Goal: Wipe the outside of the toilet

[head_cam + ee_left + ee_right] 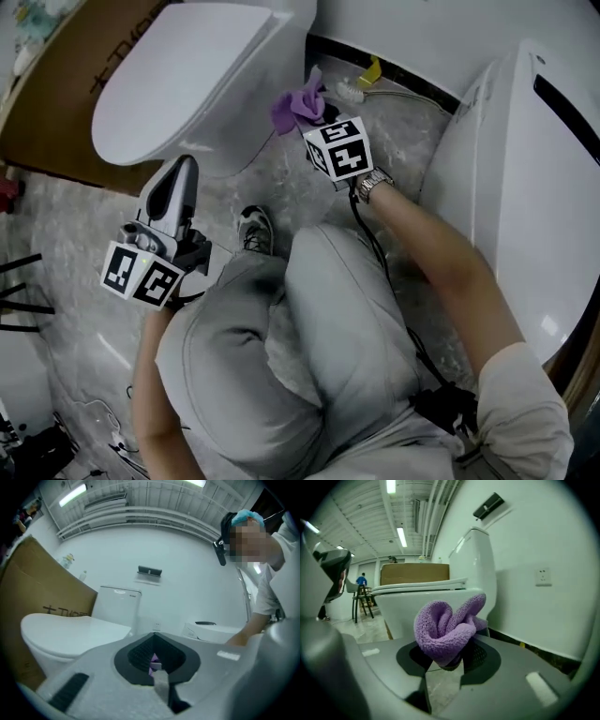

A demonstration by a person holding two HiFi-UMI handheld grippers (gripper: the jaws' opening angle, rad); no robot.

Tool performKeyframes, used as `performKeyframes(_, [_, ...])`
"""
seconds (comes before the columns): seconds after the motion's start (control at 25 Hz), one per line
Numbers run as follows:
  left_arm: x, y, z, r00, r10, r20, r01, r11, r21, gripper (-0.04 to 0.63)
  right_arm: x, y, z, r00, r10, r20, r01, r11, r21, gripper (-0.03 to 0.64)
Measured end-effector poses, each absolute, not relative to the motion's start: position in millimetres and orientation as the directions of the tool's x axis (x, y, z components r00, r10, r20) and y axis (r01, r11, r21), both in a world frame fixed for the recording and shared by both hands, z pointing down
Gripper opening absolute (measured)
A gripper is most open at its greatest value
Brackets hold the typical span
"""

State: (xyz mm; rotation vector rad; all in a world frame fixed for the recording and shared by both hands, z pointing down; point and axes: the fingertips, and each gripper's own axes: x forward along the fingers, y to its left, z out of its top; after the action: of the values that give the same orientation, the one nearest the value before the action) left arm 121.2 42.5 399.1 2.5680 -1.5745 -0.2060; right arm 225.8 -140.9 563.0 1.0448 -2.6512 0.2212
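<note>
Right tongs point(302, 114) are clamped on a bunched purple cloth point(298, 103), held low by the rear side of the toilet point(178, 80). I can't tell whether cloth and porcelain touch. In the right gripper view the cloth point(447, 630) fills the jaws and the bowl stands behind it. Left tongs point(183, 171) are closed to a sliver and hold nothing. They point up at the front of the bowl but stay apart from it.

The toilet is white and glossy, with its lid down and the tank against the wall point(422, 28).

The wall is plain white, with a black skirting point(412, 80) along its base and a small yellow bit point(371, 71) lying there. There is a socket point(543, 577) low on the wall. The floor point(66, 234) is grey with a marble pattern. A brown cardboard box point(56, 122) sits just beside the toilet on the far side from the cloth. On my right is a second white unit point(534, 178), near my right arm. Strip lights point(401, 536) run along the ceiling, and the room opens out far behind the box. My shoe point(255, 230) is on the floor near the bowl's foot.
</note>
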Motion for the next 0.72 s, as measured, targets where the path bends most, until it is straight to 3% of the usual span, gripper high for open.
performKeyframes(0.32, [180, -38, 470, 0.642, -0.766, -0.032, -0.756, -0.64, 0.136, 0.006, 274, -246, 626, -0.543, -0.762, 0.352, -0.806, 0.591, 0.035, 0.144])
performKeyframes(0.72, [167, -96, 499, 0.617, -0.783, -0.077, -0.757, -0.617, 0.213, 0.005, 256, -366, 657, -0.387, -0.83, 0.402, -0.894, 0.444, 0.056, 0.146])
